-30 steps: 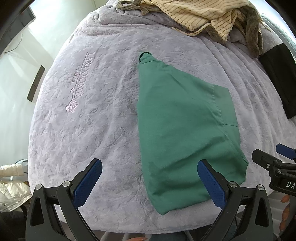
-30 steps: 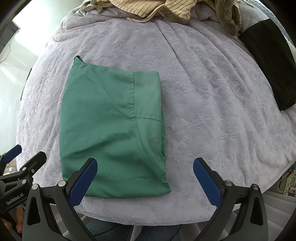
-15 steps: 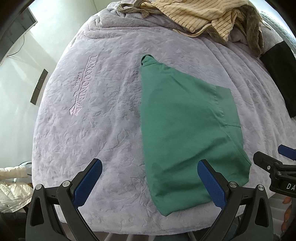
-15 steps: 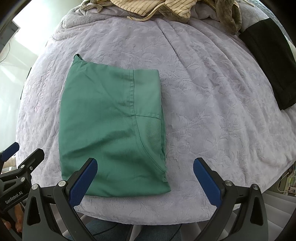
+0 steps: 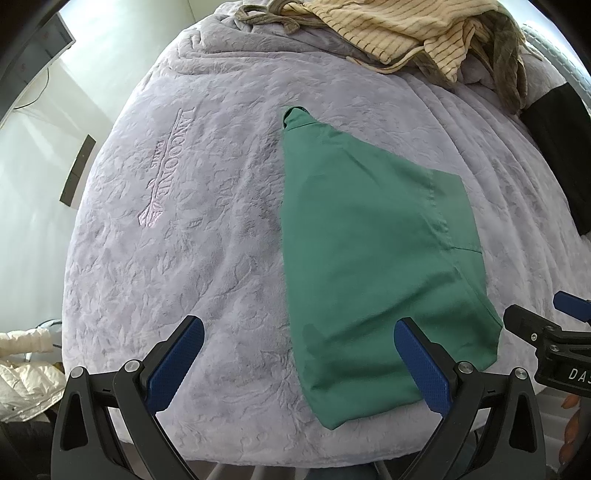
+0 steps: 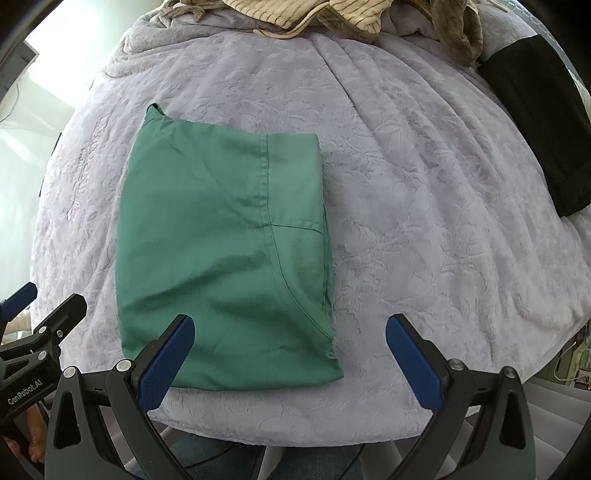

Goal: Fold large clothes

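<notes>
While both tools hang above the near edge of the bed, the left gripper stands with its blue-padded jaws spread wide and holding nothing; the right gripper is just as wide apart and likewise empty, and each shows at the margin of the other's view. Just beyond the fingertips lies the green garment, folded into a rough rectangle and flat on the lavender quilt, its near edge close to the bed's front edge; a stitched seam runs along it and a small tab of cloth sticks out at its far left corner. Left of it, embroidered lettering marks the quilt; to the far right a black cloth drapes over the side; farthest back, a heap of striped cream clothing sits against the head of the bed.
</notes>
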### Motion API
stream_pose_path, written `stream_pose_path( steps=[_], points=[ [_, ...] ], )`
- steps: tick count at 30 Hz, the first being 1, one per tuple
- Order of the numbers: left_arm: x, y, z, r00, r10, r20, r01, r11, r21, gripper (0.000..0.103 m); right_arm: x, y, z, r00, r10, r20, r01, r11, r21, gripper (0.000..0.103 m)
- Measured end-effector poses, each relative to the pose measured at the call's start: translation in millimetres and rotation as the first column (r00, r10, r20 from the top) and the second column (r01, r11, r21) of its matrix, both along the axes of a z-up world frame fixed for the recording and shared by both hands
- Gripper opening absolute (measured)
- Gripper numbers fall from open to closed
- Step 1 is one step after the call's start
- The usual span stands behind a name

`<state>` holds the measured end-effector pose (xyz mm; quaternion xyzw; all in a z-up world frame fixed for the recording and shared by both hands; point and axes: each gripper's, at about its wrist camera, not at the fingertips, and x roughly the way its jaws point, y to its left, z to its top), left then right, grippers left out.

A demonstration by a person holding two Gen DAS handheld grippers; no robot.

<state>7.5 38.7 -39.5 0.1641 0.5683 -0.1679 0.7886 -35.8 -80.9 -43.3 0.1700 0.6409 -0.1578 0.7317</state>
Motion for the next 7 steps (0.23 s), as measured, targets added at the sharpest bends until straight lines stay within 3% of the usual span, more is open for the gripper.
stream_pose_path(
  steps=[7],
  points=[
    [-0.8, 0.7, -0.7, 1.000, -0.013, -0.002, 0.013, 1.000, -0.008, 0.103, 0.2, -0.7, -1.4, 1.000, -0.002, -0.005, 0.002, 1.000, 0.002, 0.103]
  ],
)
